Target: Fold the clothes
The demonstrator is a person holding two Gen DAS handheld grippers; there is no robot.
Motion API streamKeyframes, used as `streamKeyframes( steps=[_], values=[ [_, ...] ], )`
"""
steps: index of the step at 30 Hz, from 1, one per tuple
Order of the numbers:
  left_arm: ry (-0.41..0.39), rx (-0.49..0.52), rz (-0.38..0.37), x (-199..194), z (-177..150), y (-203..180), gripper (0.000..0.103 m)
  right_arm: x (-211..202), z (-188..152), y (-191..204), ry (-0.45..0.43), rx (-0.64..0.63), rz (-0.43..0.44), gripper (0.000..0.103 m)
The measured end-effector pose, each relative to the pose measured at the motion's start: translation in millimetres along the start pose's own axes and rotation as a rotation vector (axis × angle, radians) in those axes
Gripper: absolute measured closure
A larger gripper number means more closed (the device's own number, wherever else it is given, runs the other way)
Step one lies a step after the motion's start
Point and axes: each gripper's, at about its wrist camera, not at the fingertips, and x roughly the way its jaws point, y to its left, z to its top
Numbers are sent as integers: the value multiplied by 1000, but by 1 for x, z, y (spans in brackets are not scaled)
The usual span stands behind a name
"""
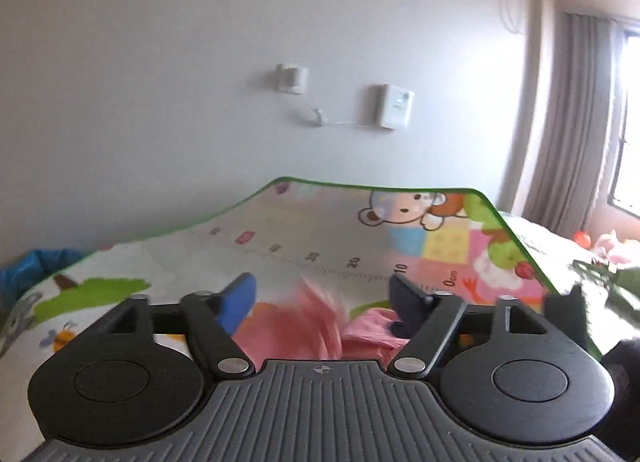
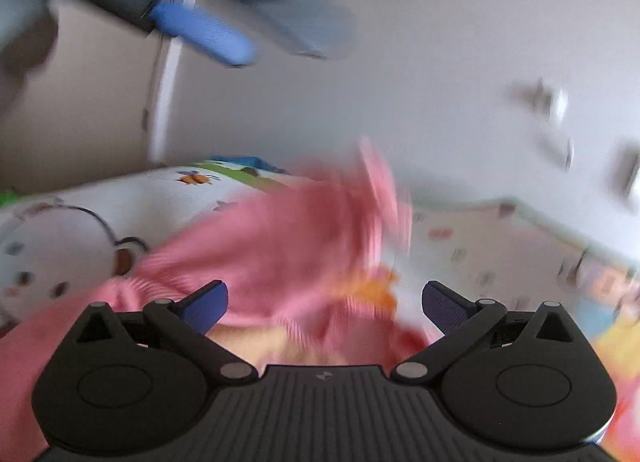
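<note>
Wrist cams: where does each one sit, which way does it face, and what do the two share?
Left wrist: on the left gripper, facing over the cartoon play mat to a white wall; its open jaws frame the pink garment.
Right wrist: on the right gripper, jaws open, facing the pink garment, heavily blurred; the left gripper crosses the top.
Shared: garment, mat, wall.

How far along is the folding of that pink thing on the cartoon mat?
Nothing looks finished: the pink garment lies bunched and rumpled on the play mat, with no neat fold showing. Nothing is in hand either: the left gripper and the right gripper both stand open above the cloth, gripping none of it. Left to do: spread it flat and make the folds. The right view is blurred.
</note>
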Motion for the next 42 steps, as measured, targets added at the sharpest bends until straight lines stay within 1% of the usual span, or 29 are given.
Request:
streamKeyframes(
  steps=[1, 3, 4, 6, 7, 9, 12, 13, 15, 16, 18, 20, 22, 23, 26, 28, 29, 32, 33, 37, 40, 42],
  values=[
    [8, 7, 5, 1, -4, 0, 11, -8, -7, -14, 7, 29, 7, 0],
    [57, 25, 16, 8, -17, 1, 10, -15, -19, -35, 42, 24, -78, 0],
    [102, 40, 17, 13, -25, -1, 9, -31, -22, -38, 67, -8, -139, 0],
    [199, 71, 20, 27, -48, -8, 9, -14, -34, -45, 133, -97, -239, 0],
    [246, 91, 23, 35, -61, -12, 9, -8, -39, -48, 156, -127, -258, 0],
    [309, 148, 39, 51, -81, -22, 9, 16, -41, -44, 197, -176, -267, 0],
    [353, 223, 68, 62, -101, -26, 9, 45, -48, -37, 233, -278, -327, 0],
    [360, 238, 80, 66, -105, -25, 9, 56, -53, -37, 240, -314, -390, 0],
    [365, 253, 101, 67, -108, -22, 9, 67, -62, -47, 226, -351, -522, 0],
    [364, 255, 109, 67, -109, -20, 9, 66, -65, -59, 218, -343, -587, 0],
    [361, 247, 116, 69, -108, -17, 9, 59, -71, -94, 230, -290, -742, 0],
    [357, 236, 121, 72, -107, -14, 9, 42, -74, -137, 237, -173, -904, 0],
    [363, 228, 118, 76, -108, -13, 10, 13, -70, -173, 219, 12, -1010, 0],
    [370, 231, 113, 79, -110, -14, 12, -7, -67, -186, 177, 124, -1032, 0],
    [389, 251, 99, 82, -115, -17, 20, -72, -56, -196, -65, 454, -824, 0],
    [384, 247, 99, 80, -116, -17, 20, -89, -54, -193, -134, 590, -490, 0],
    [376, 238, 101, 78, -115, -16, 20, -87, -53, -189, -96, 639, -306, 0],
    [360, 222, 113, 74, -111, -15, 20, -61, -58, -157, 60, 686, 98, 0],
    [358, 222, 117, 72, -111, -14, 20, -52, -61, -143, 95, 679, 151, 0],
    [351, 220, 132, 68, -109, -12, 20, -27, -83, -120, 204, 696, 223, 0],
    [349, 203, 134, 66, -110, -8, 21, -8, -110, -124, 293, 774, 237, 0],
    [353, 195, 133, 68, -112, -7, 21, -15, -120, -123, 228, 777, 241, 0]
  ],
)
